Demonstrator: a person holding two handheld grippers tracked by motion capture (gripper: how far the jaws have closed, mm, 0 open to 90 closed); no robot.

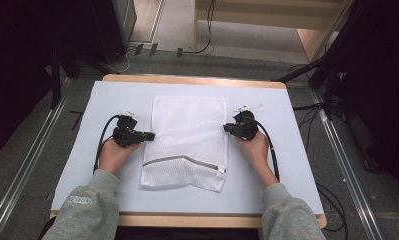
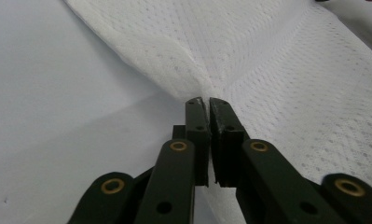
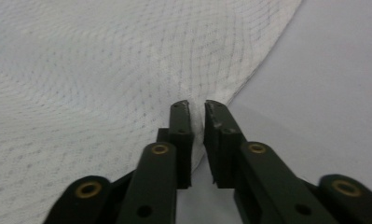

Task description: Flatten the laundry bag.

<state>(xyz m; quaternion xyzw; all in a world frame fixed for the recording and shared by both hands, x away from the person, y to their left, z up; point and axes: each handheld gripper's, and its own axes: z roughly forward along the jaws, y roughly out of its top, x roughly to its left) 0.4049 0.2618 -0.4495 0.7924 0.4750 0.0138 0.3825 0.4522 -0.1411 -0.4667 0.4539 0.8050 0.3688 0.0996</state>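
The white mesh laundry bag [image 1: 188, 141] lies flat in the middle of the bench [image 1: 307, 165], its long axis running near to far and its zipper [image 1: 184, 161] across the near end. The left tool [image 1: 146, 135] meets the bag's left edge and the right tool [image 1: 229, 128] its right edge, each pointing inward at about mid-length, so the bag lies between the two and neither hand is nearer. In the left gripper view the jaws stand with a thin slit between them, the mesh edge gathered to a pucker right at their tips [image 2: 206, 103]. In the right gripper view the gap is a little wider and the bag's edge sits just ahead of the tips [image 3: 196, 106]. Both tools look slightly parted, gripping nothing firmly.
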